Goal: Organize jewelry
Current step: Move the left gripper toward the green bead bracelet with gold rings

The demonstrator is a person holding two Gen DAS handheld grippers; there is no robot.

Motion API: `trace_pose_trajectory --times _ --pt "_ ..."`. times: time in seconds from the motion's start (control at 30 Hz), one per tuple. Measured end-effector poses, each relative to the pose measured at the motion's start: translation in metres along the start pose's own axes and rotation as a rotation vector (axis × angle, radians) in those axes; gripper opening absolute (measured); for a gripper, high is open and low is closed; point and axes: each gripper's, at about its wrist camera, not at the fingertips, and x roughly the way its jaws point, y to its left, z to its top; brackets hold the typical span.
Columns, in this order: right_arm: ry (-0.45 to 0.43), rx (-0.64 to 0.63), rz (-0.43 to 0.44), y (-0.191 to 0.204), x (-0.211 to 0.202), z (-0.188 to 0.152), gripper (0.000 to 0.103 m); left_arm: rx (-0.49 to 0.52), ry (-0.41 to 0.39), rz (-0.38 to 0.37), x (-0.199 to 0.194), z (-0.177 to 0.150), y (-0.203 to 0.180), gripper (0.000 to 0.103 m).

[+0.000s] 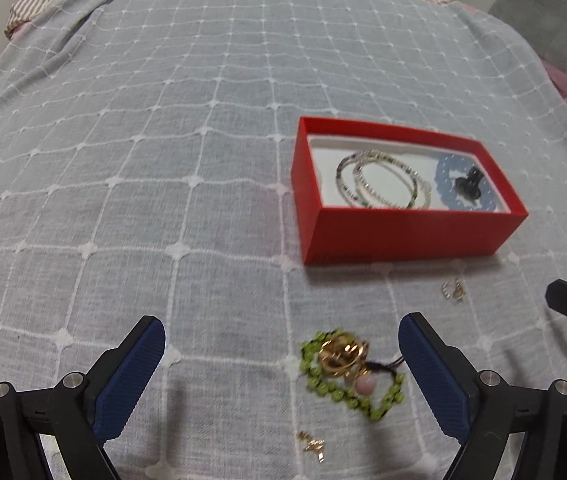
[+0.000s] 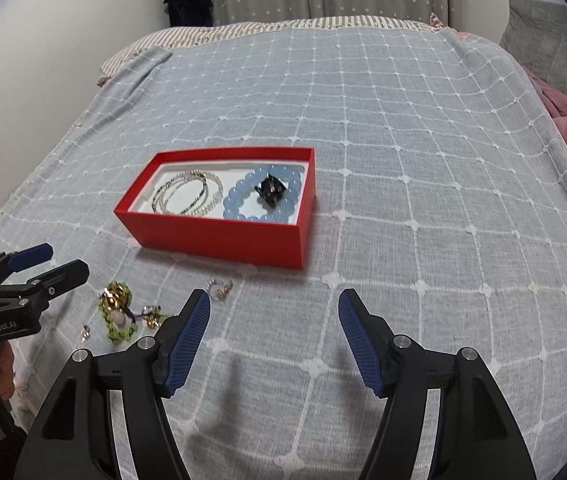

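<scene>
**Loose jewelry waits in front of the red box**

The left gripper (image 1: 281, 364) is held spread wide and empty, low over the bed (image 1: 163, 160), with the green bead bracelet (image 1: 347, 380) framed between its fingers. The right gripper (image 2: 274, 322) is likewise held wide apart and empty, aimed at bare bedspread on the near side of the red box (image 2: 219, 236).

Every place is given from the red box. Inside it, the coiled silver-and-green bracelets (image 2: 187, 196) are laid toward its left end, and the blue bead bracelet (image 2: 261, 200) toward its right end, with a small dark piece (image 2: 270, 191) resting within that ring. Just in front of the box, a small silver piece (image 2: 219, 289) is left on the bedspread. Farther in front and to the left, the green bead bracelet is tangled with a gold ring-like piece (image 1: 341, 354) and a pink bead (image 1: 366, 385); a small gold item (image 1: 313, 445) is seen nearer still.

The wide spread is judged to be readiness for a pick. The green cluster is probably meant for the left gripper, since it is already bracketed.
</scene>
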Motion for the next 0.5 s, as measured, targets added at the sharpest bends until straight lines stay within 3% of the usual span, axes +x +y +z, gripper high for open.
trace_pose_trajectory --times 0.5 --pt "0.085 -0.053 -0.01 0.01 0.015 -0.028 0.07 0.007 0.052 -0.012 0.008 -0.022 0.033 0.095"
